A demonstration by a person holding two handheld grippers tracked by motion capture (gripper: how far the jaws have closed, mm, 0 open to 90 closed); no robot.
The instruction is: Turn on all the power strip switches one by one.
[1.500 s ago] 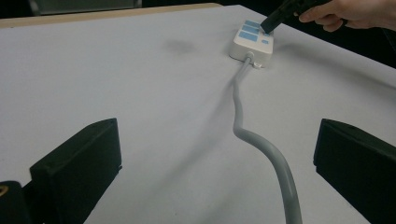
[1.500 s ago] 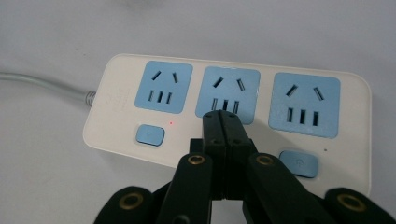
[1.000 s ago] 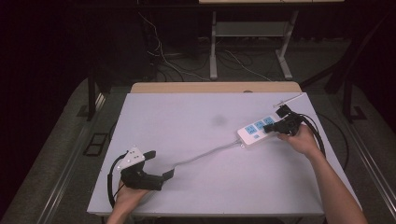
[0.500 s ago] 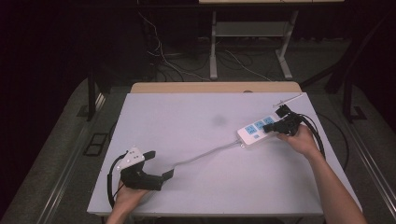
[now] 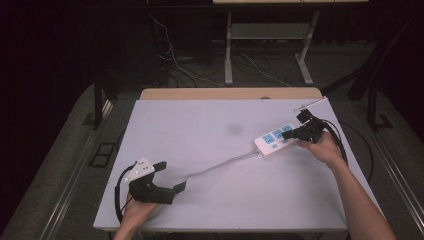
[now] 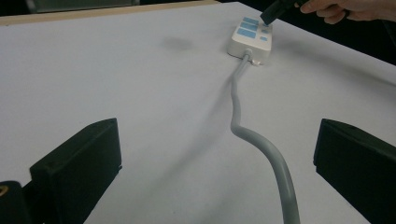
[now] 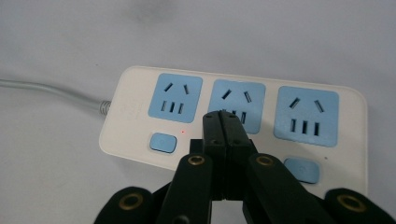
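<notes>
Right claw (image 7: 223,122) pressed together on power strip (image 7: 233,121) | left claw (image 6: 215,172) spread | nothing moved since earlier.

This looks like a lab or a recording room set up for test work, not a home. A plain white table (image 5: 225,200) stands alone in the middle, its top bare but for a power strip (image 5: 276,139) near the right edge. Beyond its far edge the room is dark, almost black. The floor (image 5: 65,165) is grey carpet. Loose cables (image 5: 175,60) lie in a tangle on it past the table's far left corner, and the metal legs of a second table (image 5: 228,55) stand behind them. Dark stand legs (image 5: 97,100) rise beside the left and right edges, as for lamps or cameras.
</notes>
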